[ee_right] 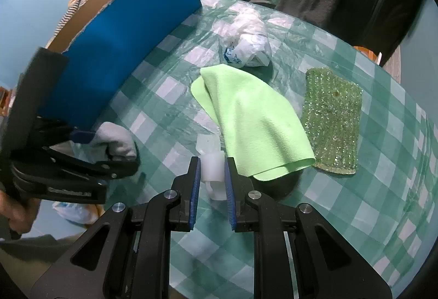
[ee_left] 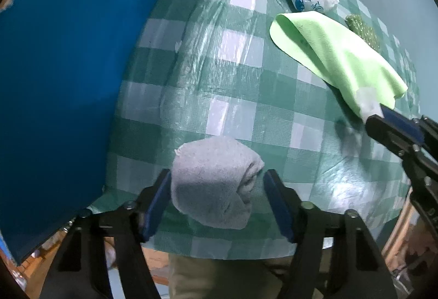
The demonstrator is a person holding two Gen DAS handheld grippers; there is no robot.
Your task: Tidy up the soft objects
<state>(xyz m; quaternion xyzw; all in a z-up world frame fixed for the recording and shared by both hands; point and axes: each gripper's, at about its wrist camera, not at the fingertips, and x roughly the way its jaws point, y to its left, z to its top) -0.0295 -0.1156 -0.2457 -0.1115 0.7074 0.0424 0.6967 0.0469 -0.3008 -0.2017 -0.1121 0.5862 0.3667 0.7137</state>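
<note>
1. A round table (ee_right: 383, 134) with a green-and-white checked plastic cover holds several soft things; a tall blue cardboard box (ee_right: 123, 52) stands at its edge.
2. The left gripper (ee_left: 217, 184) points straight down over a rolled grey sock (ee_left: 216, 181). Its blue pads (ee_left: 161, 197) sit on either side of the roll, the left pad touching and the right just beside it; I cannot tell whether they squeeze yet.
3. The right gripper (ee_right: 210, 173) is closed on a small white translucent plastic piece (ee_right: 212, 170), held just above the table near a light green microfibre cloth (ee_right: 251, 121).
4. Loose on the table: the cloth, a sparkly green scrubbing pad (ee_right: 332, 123) beside it, and a crumpled white plastic bag (ee_right: 246, 44) beyond.
5. Judging by this, sorting is at an early stage; nothing visibly sits inside the box.
</note>
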